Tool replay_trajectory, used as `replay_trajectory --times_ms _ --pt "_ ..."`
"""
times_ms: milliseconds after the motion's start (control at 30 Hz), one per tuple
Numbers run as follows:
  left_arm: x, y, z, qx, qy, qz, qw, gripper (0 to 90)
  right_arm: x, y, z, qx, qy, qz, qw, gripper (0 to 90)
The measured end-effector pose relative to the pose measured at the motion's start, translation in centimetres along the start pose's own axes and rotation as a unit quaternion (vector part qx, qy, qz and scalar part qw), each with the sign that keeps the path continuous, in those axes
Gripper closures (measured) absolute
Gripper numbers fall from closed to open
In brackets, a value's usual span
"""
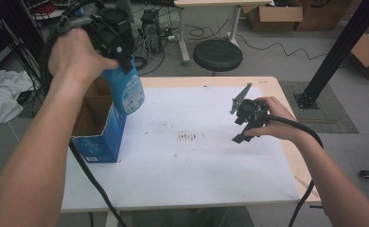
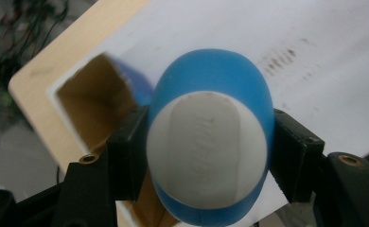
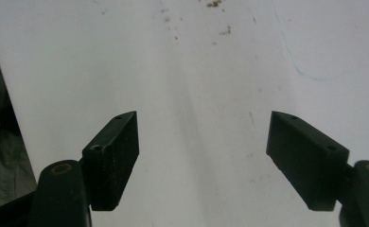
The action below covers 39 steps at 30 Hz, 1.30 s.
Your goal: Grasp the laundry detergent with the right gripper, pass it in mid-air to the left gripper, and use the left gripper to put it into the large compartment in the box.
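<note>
A blue bottle (image 1: 128, 91) with a white label hangs tilted in the air over the right rim of an open blue cardboard box (image 1: 100, 139) at the table's left. My left gripper (image 1: 110, 35) is shut on the bottle's upper end. In the left gripper view the bottle (image 2: 210, 142) sits squeezed between both jaws, with the box's opening (image 2: 92, 101) below and to the left. My right gripper (image 1: 247, 124) hovers low over the right part of the white sheet (image 1: 192, 151), open with nothing between its jaws; the right gripper view shows bare white sheet (image 3: 201, 94) between them.
The box stands at the left edge of the table (image 1: 273, 84). A black round stool (image 1: 217, 55) stands beyond the far edge. A black metal post (image 1: 336, 52) rises at the right. Cardboard boxes (image 1: 273, 14) and cables lie on the floor behind.
</note>
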State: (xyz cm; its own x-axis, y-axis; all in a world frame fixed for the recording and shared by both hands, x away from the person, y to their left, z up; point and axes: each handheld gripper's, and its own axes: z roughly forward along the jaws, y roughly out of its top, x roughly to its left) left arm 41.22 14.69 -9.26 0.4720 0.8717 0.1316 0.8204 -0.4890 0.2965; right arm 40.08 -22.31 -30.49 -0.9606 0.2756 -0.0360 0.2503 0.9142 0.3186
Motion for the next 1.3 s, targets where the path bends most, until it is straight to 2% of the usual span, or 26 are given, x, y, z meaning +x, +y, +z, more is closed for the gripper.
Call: replay_trajectory --times_ms 33,67,100,200,300,400,433,500,567,767,900,1300 --pt "0.9 -0.2 -0.3 0.008 0.009 -0.023 0.9997 39.0 -0.1 -0.1 0.0 0.006 -0.006 0.001 1.0 27.0" --pt "1.3 -0.3 -0.4 0.012 0.014 -0.032 0.9993 39.0 -0.2 -0.4 0.0 0.02 -0.018 -0.001 0.9996 27.0" --pt "2.0 -0.6 -0.6 0.013 0.02 -0.055 0.9982 39.0 -0.3 -0.5 0.0 0.027 -0.02 -0.001 0.9994 27.0" --pt "3.3 -1.1 -0.8 0.025 0.033 -0.096 0.9945 39.0 -0.4 -1.0 -0.1 0.039 -0.023 0.004 0.999 27.0" --pt "4.4 -1.6 -0.8 0.038 0.047 -0.127 0.9901 39.0 -0.5 -1.2 -0.3 0.04 -0.024 0.006 0.9989 27.0" --pt "5.5 -2.3 -0.6 0.046 0.057 -0.163 0.9839 39.0 -0.6 -1.2 -0.6 0.037 -0.025 0.005 0.999 27.1" --pt "5.7 -2.5 -0.6 0.047 0.058 -0.167 0.9831 39.0 -0.6 -1.2 -0.7 0.036 -0.026 0.005 0.999 27.1" --pt "6.3 -3.1 -0.5 0.05 0.062 -0.188 0.9789 39.0 -0.6 -1.3 -0.9 0.034 -0.027 0.001 0.9991 27.1" --pt "6.7 -3.5 -0.4 0.051 0.065 -0.201 0.9761 39.0 -0.6 -1.3 -1.0 0.033 -0.028 0.0 0.9991 27.1" --pt "7.4 -4.4 -0.4 0.049 0.062 -0.228 0.9705 39.0 -0.7 -1.7 -1.3 0.03 -0.029 0.002 0.9991 27.2" --pt "7.5 -4.6 0.1 0.052 0.06 -0.235 0.9688 39.0 -0.7 -2.0 -1.3 0.029 -0.029 0.003 0.9992 27.1" --pt "7.4 -5.4 3.7 0.071 0.051 -0.238 0.9672 39.0 -0.8 -2.6 -1.0 0.02 -0.023 0.007 0.9995 27.1"
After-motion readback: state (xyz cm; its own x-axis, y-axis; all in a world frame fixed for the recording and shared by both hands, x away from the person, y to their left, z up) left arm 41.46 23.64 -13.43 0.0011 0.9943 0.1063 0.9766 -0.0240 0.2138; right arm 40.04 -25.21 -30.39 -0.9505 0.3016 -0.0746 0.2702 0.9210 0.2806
